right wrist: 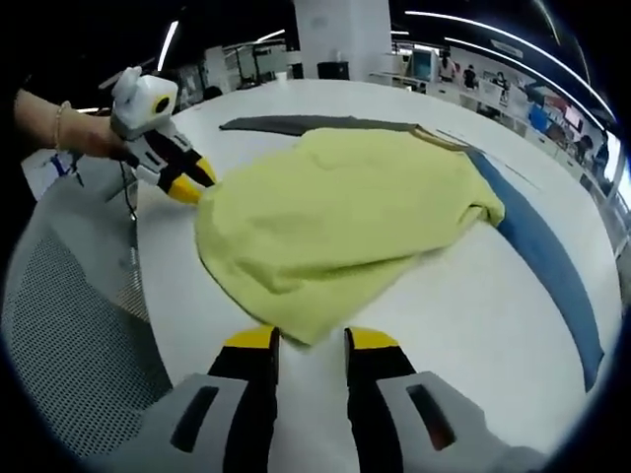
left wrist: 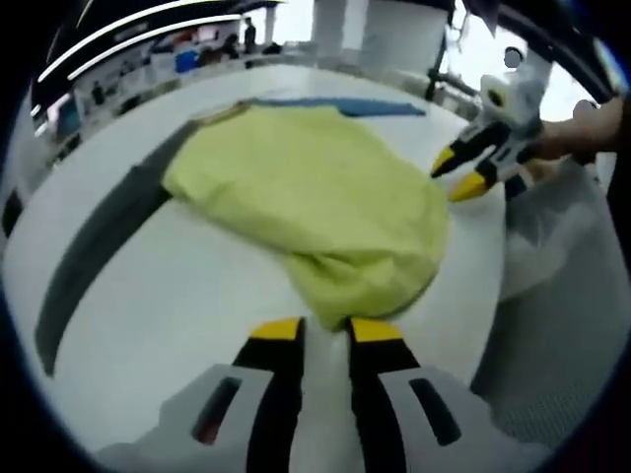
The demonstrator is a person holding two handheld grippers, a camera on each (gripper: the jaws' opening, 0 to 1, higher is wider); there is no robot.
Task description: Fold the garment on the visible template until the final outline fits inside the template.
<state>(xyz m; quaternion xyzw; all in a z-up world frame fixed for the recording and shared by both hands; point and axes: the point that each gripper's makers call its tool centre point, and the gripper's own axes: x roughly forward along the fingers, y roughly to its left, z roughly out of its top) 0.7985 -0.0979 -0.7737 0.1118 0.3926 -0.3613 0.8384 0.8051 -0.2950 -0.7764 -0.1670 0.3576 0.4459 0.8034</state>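
I have the yellow garment (left wrist: 315, 207) lying bunched on the white surface (left wrist: 177, 325), roughly between the dark strip (left wrist: 94, 246) on one side and the blue strip (right wrist: 547, 266) on the other, which I take to be the edges of the template. It is a rumpled heap, not a flat fold.

In the left gripper view, my left gripper (left wrist: 325, 330) sits at the near edge of the cloth, jaws apart, with the fabric tip just at the gap; I cannot tell whether any cloth is actually pinched. In the right gripper view, my right gripper (right wrist: 311, 338) is likewise spread, with the near hem just ahead of the tips and nothing clearly caught.

What worries me:
- If I close either gripper now, I may catch several layers at once, or only a loose wrinkle, and the lift would drag the whole heap instead of turning one edge.
- The cloth sits close to the surface's rim on the side of the grey mesh chair (right wrist: 69, 325). A pull toward me could slide it over that edge and out of the workspace.
- One corner already overlaps the blue strip, so a careless fold could leave the outline spilling past the template.
- With both grippers near the same bundle, they could collide or pull against each other.
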